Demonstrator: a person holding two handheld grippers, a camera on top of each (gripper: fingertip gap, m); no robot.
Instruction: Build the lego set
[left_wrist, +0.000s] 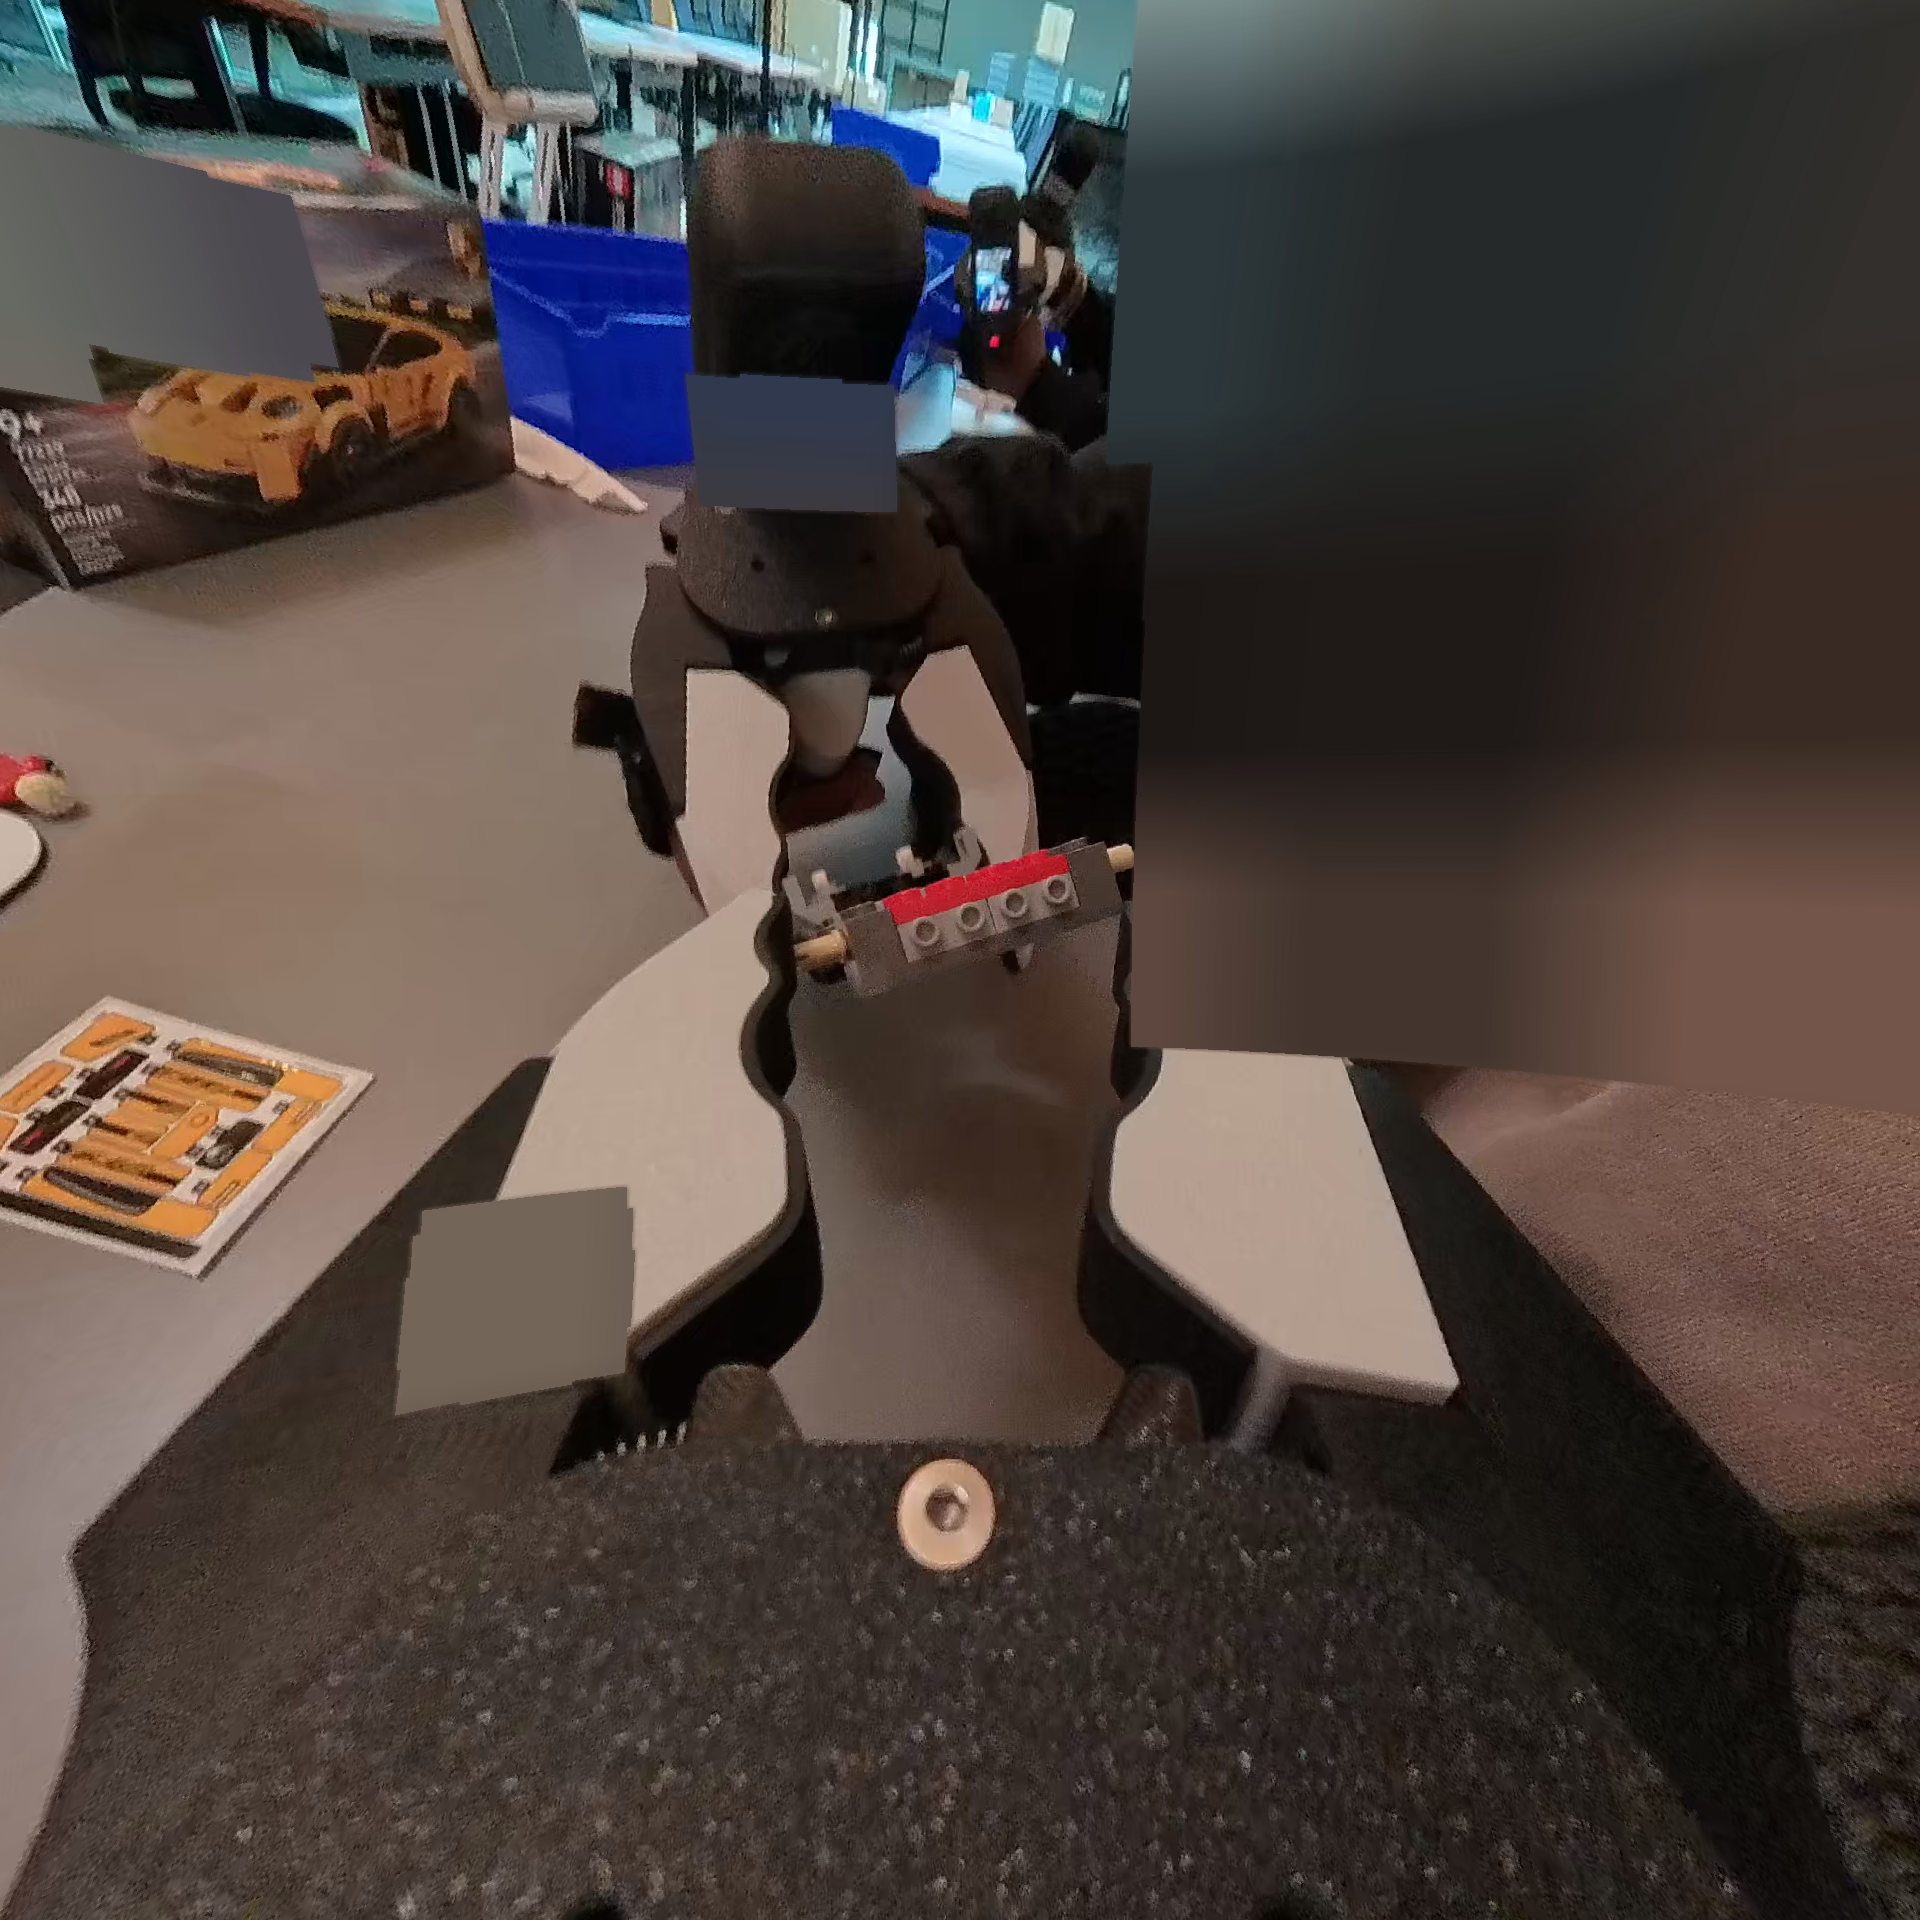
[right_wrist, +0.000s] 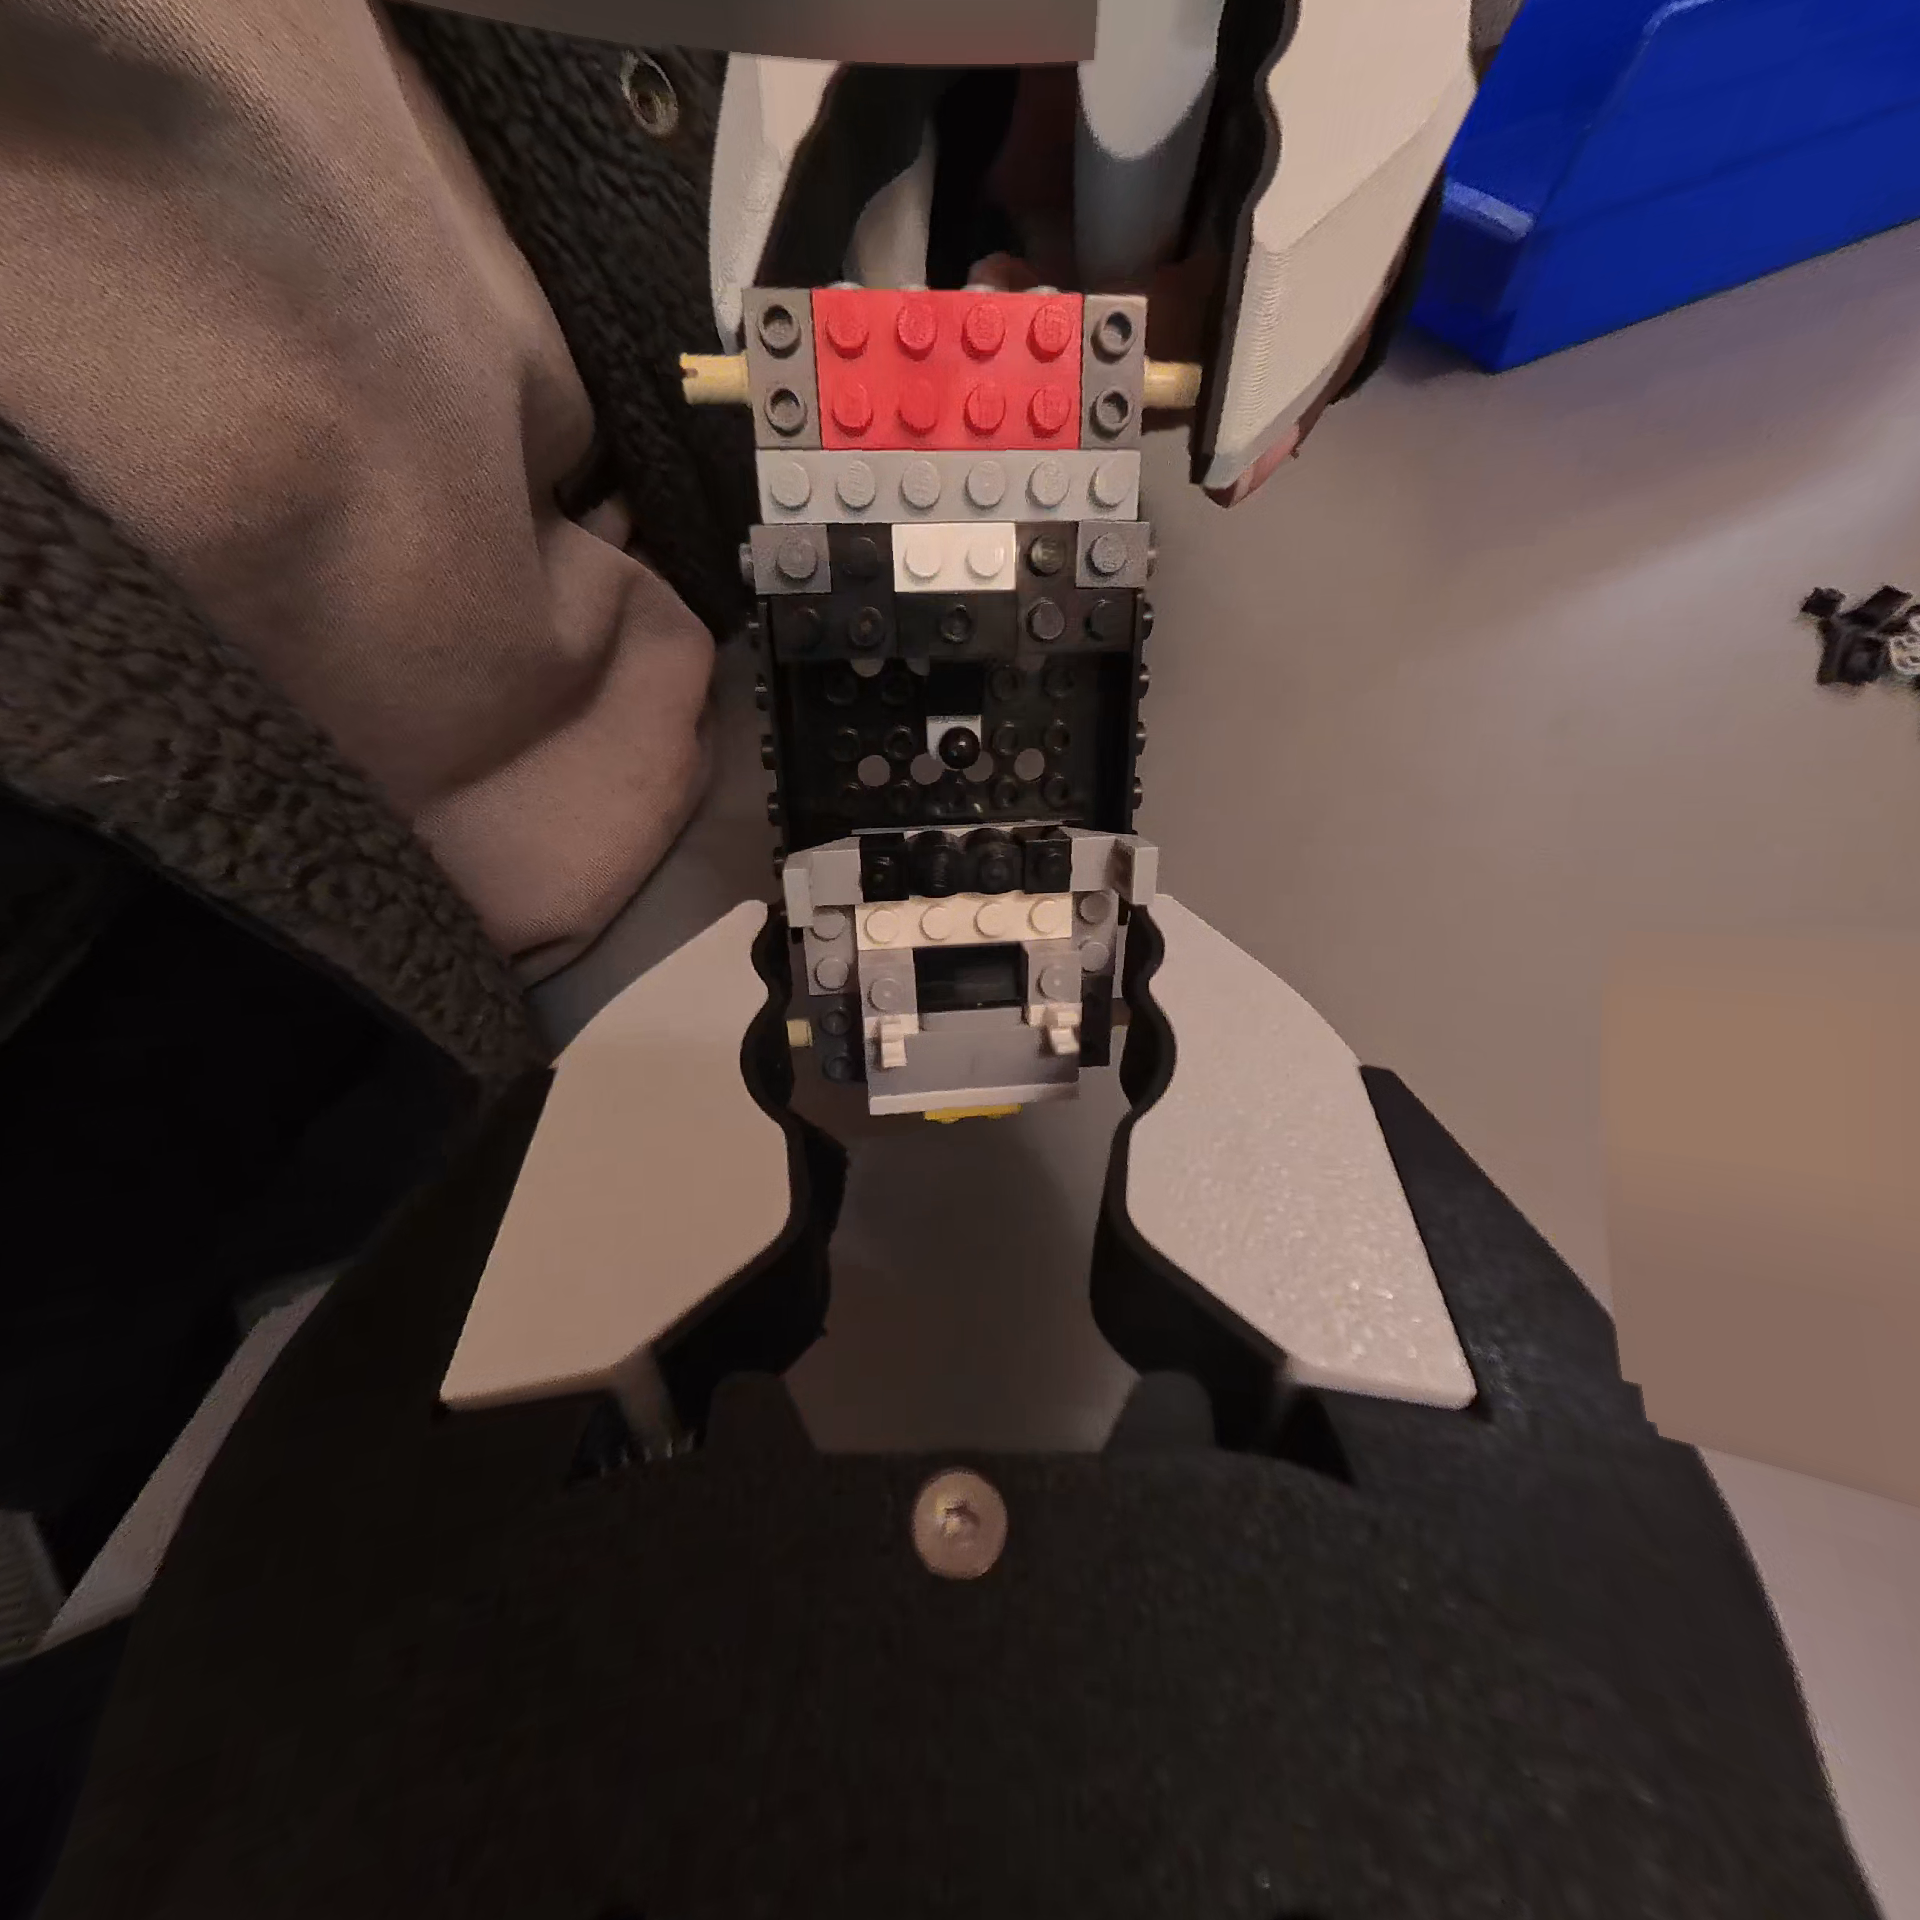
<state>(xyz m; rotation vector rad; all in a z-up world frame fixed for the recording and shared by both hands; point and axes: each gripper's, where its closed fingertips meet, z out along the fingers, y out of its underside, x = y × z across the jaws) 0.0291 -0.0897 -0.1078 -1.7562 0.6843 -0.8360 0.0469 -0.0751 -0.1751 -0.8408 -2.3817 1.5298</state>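
My right tongs clamp the chassis at its near end, held off the bench. Left tongs gape around its red-plated far end at 12 o'clock (no contact seen). A bump could snap plates or twist it loose.

Lego chassis is sitting between the two grippers, above the surface. Right gripper is clamping its near end in right wrist view; left gripper is flanking the far, axle end. In left wrist view, sticker sheet is lying on the surface at left; set box is standing behind it, bin just right of the box. Loose pieces are lying at far right in right wrist view.
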